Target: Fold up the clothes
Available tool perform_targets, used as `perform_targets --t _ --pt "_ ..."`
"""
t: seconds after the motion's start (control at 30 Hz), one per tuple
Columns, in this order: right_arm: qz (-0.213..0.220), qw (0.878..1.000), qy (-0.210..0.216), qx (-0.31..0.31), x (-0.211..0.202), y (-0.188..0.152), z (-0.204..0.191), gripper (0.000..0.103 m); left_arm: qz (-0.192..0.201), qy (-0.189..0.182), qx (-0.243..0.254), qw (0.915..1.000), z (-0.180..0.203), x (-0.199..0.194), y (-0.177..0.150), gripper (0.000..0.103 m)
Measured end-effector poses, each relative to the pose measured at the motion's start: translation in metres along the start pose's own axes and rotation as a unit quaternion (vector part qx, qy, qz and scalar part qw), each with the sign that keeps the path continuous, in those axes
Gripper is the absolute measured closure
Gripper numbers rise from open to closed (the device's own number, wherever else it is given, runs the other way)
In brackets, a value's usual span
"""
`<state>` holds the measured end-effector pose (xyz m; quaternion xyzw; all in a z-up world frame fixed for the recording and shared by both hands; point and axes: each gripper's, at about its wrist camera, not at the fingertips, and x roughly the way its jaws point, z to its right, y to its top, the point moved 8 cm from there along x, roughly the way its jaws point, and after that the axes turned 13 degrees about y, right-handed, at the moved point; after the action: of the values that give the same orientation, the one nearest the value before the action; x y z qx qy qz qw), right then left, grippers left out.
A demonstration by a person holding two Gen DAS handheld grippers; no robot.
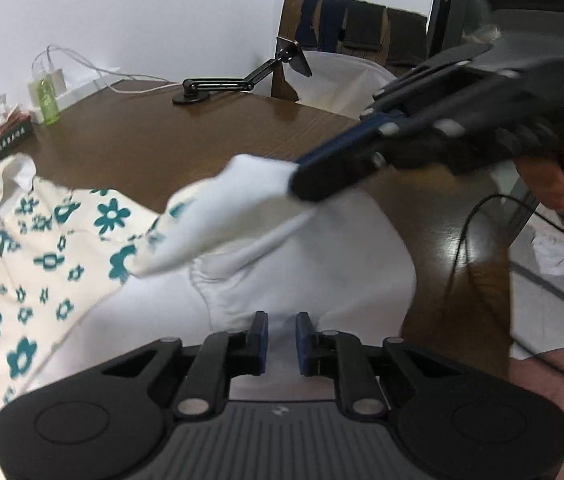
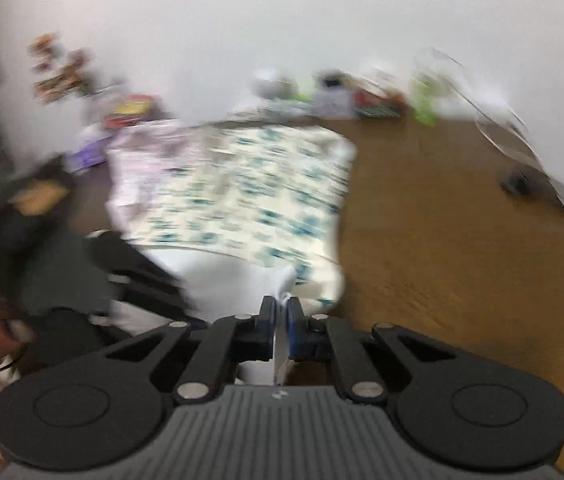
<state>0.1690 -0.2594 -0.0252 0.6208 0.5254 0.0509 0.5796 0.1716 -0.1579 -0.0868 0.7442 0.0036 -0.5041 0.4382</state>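
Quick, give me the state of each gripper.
Left gripper: open, fingers either side of the white fabric, not pinching it.
Right gripper: shut on a white edge of the floral garment, lifting it.

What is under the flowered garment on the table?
The flowered garment lies on the brown table; the right gripper lifts one corner, showing its plain white inside. Whatever lies beneath the flat part is covered.

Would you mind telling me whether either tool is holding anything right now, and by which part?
The right tool pinches the floral garment by a white corner of its edge, lifted off the table. The left tool is open, holding nothing.
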Motion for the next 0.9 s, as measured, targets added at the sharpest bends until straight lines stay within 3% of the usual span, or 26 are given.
perform_targets --t 0.1,0.23,0.27,0.4,0.53,0.6,0.73,0.9 --pt "-0.055 0.997 0.014 -0.061 0.024 -0.009 -0.032 0.097 0.013 0.017 -0.026 0.9994 -0.016 -0.028 -0.012 0.084" --pt "-0.133 0.989 0.004 -0.067 0.064 -0.036 -0.032 0.094 0.022 0.082 -0.055 0.9948 -0.048 -0.060 -0.033 0.083" --pt "-0.138 0.988 0.002 -0.065 0.070 -0.040 -0.031 0.088 0.023 0.099 -0.063 0.9928 -0.057 -0.067 -0.037 0.082" --pt "-0.098 0.994 0.031 -0.029 0.051 -0.027 -0.029 0.065 0.019 0.172 -0.091 0.9808 -0.101 -0.094 -0.051 0.070" --pt "-0.029 0.999 0.003 0.039 0.008 0.013 0.003 0.056 0.000 0.234 -0.115 0.9653 -0.156 -0.120 -0.059 0.058" --pt "-0.006 0.997 -0.017 0.071 -0.008 0.031 0.022 0.053 -0.031 0.259 -0.118 0.9581 -0.180 -0.126 -0.070 0.052" --pt "-0.018 0.993 -0.026 0.117 0.007 0.042 0.055 0.046 -0.081 0.229 -0.124 0.9621 -0.195 -0.120 -0.099 0.052" --pt "-0.053 0.985 -0.030 0.161 0.051 0.034 0.088 0.046 -0.105 0.205 -0.133 0.9640 -0.198 -0.102 -0.124 0.056"
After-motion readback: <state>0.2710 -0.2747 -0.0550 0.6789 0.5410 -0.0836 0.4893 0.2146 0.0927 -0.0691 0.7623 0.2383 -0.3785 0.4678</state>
